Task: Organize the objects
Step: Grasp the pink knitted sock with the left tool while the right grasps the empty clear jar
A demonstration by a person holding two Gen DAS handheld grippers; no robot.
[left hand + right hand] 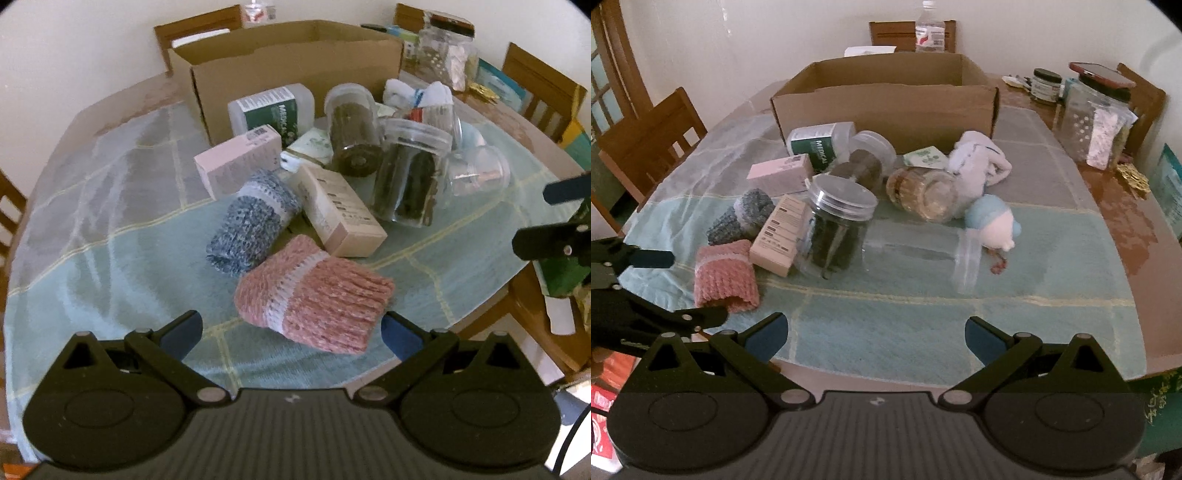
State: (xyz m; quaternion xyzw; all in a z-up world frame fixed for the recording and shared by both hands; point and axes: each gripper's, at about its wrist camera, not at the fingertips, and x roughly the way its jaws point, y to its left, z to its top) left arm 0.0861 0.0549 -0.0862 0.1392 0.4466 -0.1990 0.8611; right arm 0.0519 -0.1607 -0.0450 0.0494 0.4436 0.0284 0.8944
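the left gripper (291,334) is hovering low over the near part of the pale green checked tablecloth (110,266), its blue-padded jaws spread wide and gripping nothing. the pink knitted roll (314,291) is lying on its side just beyond the jaws, nearer the right pad. just behind it and to its left the blue-grey knitted roll (251,218) is leaning against a beige carton (341,210) and a pink carton (238,160).

the right gripper (875,338) is hanging over the near edge of the cloth, its jaws also standing wide apart and empty. beyond it a clear jar with dark contents (836,229) is standing tilted, touching the beige carton. an empty clear jar (919,253) is lying on its side right of it, with a small blue and white plush (995,221) just behind its lid end.

farther back a white bottle with a green label (820,146), another dark-filled jar (864,164) and white socks (975,162) are crowding together in front of the open cardboard box (886,103), which is sitting at the far side of the cloth.
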